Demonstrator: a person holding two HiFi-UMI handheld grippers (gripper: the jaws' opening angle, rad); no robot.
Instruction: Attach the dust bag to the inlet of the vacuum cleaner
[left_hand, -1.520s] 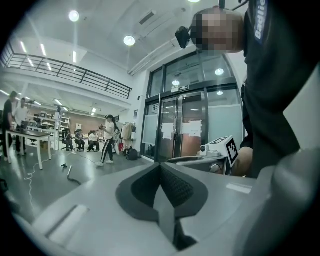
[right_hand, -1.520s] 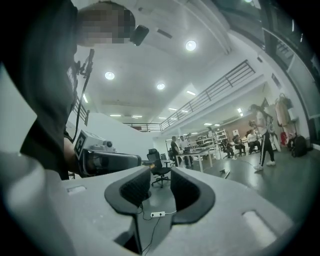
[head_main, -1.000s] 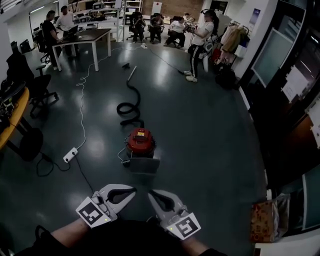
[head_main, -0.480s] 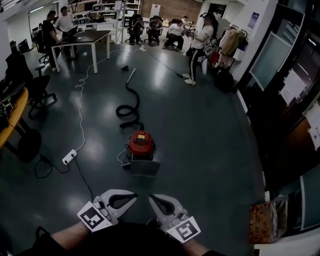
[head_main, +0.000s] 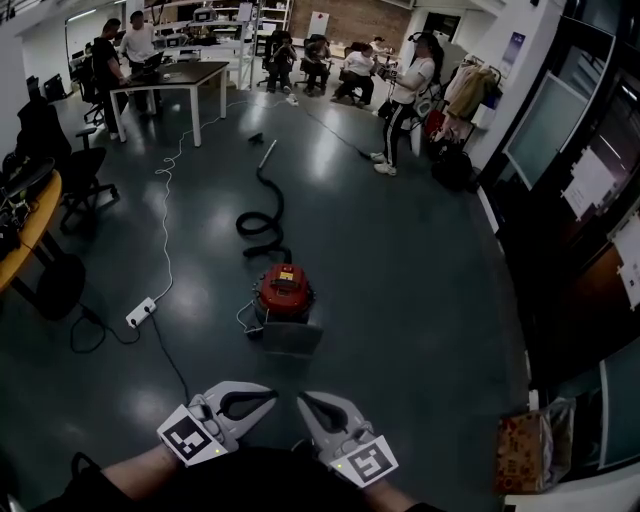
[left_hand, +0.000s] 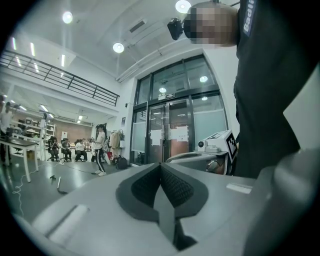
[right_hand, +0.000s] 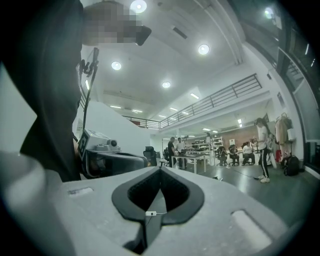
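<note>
Dark glossy floor (head_main: 400, 280): red vacuum cleaner (head_main: 282, 292) mid-floor, grey flat piece (head_main: 291, 335) touching its near side, black hose (head_main: 262, 215) coiling away behind it. White power strip (head_main: 141, 312) lies left (cable (head_main: 163, 215) runs toward the far desk (head_main: 190, 75)).

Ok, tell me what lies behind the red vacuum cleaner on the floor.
A black hose coils away behind the vacuum cleaner; where it joins the body is hidden.

Smooth dark floor (head_main: 430, 280): glossy, mirrors lights. Red vacuum (head_main: 283, 289): shiny plastic lid. Black hose (head_main: 262, 215): matt. The left gripper (head_main: 268, 396) & right gripper (head_main: 304, 401): matt grey plastic shells w/ black ribbed pads (left_hand: 176, 187). Glass doors (left_hand: 172, 132): reflective.
</note>
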